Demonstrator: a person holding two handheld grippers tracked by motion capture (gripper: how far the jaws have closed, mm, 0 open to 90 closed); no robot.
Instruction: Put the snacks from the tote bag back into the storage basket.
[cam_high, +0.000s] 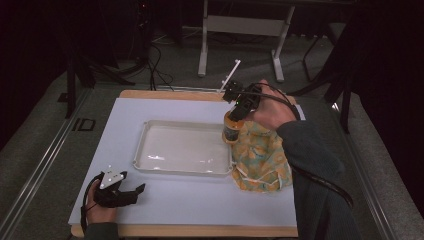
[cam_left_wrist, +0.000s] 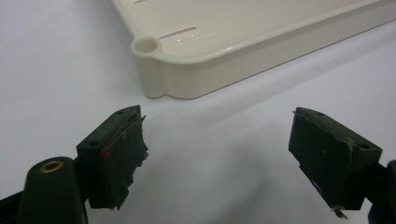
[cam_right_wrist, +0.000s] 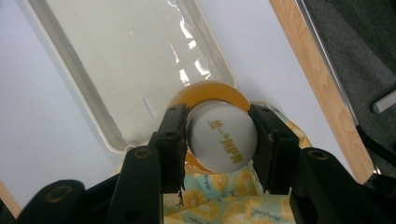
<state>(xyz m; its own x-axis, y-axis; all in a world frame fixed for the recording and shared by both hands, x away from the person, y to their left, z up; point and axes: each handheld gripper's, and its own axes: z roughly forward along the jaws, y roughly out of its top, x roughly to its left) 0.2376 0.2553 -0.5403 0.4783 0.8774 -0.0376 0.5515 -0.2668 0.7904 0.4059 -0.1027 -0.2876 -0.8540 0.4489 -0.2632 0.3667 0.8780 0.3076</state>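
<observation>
My right gripper (cam_right_wrist: 219, 133) is shut on the white cap of an amber bottle (cam_right_wrist: 223, 136), held upright over the right rim of a cream tray (cam_right_wrist: 100, 123). In the high view the bottle (cam_high: 231, 127) hangs below that gripper (cam_high: 239, 107), just above a yellow patterned cloth bag (cam_high: 260, 157) that lies to the right of the tray (cam_high: 145, 131). My left gripper (cam_high: 137, 190) rests open near the front left of the white board, with nothing between its pads (cam_left_wrist: 123, 151). The tray's near corner (cam_left_wrist: 154, 65) lies ahead of it.
The white board (cam_high: 125, 200) lies on a wooden table top whose edge (cam_high: 165, 231) runs along the front. A white stick (cam_high: 229, 76) leans at the table's back edge. Behind the table stand a desk frame (cam_high: 240, 35) and cables on a grey floor.
</observation>
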